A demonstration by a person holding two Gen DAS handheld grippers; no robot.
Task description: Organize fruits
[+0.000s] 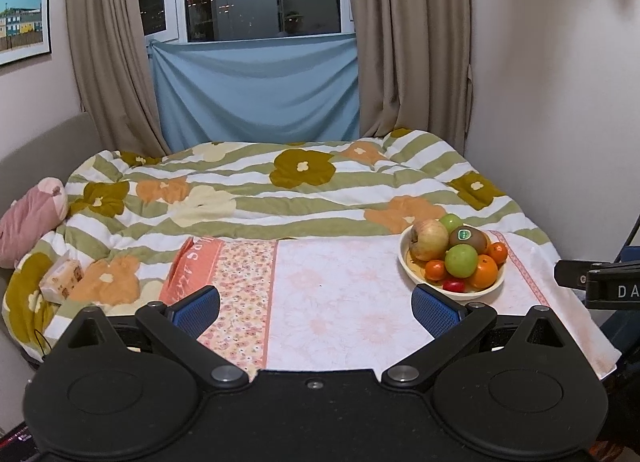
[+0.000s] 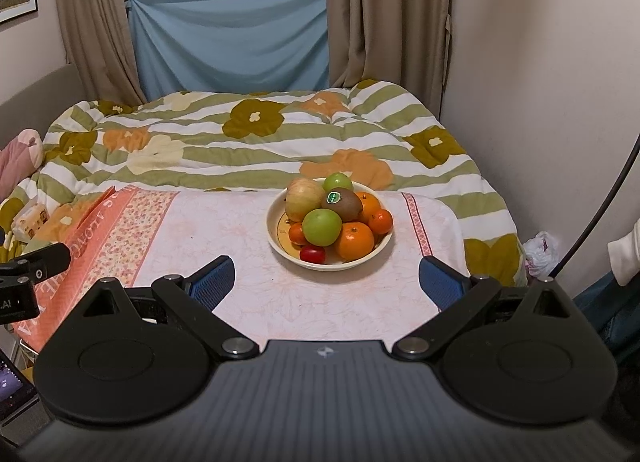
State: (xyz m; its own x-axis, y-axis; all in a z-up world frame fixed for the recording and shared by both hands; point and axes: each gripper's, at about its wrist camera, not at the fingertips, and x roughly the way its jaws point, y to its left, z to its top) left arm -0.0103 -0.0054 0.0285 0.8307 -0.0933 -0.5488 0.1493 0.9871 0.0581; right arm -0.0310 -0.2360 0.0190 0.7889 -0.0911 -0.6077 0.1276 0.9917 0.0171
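A cream bowl (image 2: 276, 246) (image 1: 408, 264) stands on a table with a pink cloth (image 2: 224, 230) (image 1: 336, 286). Piled in it are a pale red apple (image 2: 303, 198) (image 1: 429, 239), two green apples (image 2: 322, 227) (image 1: 461, 260), a kiwi with a green sticker (image 2: 342, 203) (image 1: 468, 239), several oranges (image 2: 354, 240) (image 1: 485, 271) and a small red tomato (image 2: 312, 254) (image 1: 453, 285). My right gripper (image 2: 326, 282) is open just short of the bowl, which sits between its blue pads. My left gripper (image 1: 316, 308) is open over bare cloth, the bowl just past its right finger (image 1: 436, 312).
Behind the table lies a bed with a green-striped flower quilt (image 1: 248, 190), a pink plush toy (image 1: 32, 218) and a tissue pack (image 1: 60, 278) at its left. Curtains, a blue sheet and a window stand at the back. A wall runs close on the right.
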